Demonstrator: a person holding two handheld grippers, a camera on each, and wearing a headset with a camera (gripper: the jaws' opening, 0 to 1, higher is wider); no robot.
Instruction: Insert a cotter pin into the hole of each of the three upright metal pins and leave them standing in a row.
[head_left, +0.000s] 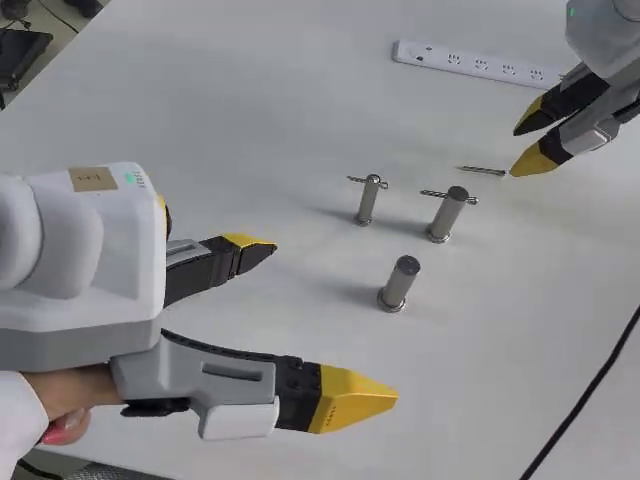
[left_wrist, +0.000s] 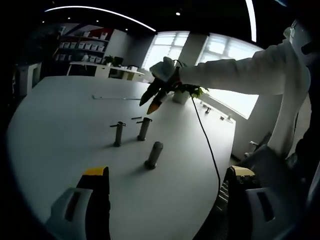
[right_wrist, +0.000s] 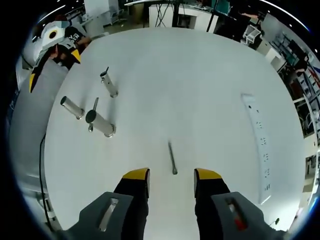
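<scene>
Three upright metal pins stand on the white table. The far-left pin (head_left: 369, 199) and the far-right pin (head_left: 447, 213) each carry a cotter pin through the top. The nearer pin (head_left: 398, 283) has nothing through it. A loose cotter pin (head_left: 482, 171) lies flat on the table, just ahead of my right gripper (head_left: 535, 135), which is open and empty. In the right gripper view the loose cotter pin (right_wrist: 172, 157) lies just ahead of the gap between the jaws. My left gripper (head_left: 315, 325) hovers open at the near left, apart from the pins.
A white power strip (head_left: 475, 63) lies at the far side of the table. A black cable (head_left: 590, 385) runs across the near-right corner. A person's white sleeve (left_wrist: 235, 67) reaches in over the table in the left gripper view.
</scene>
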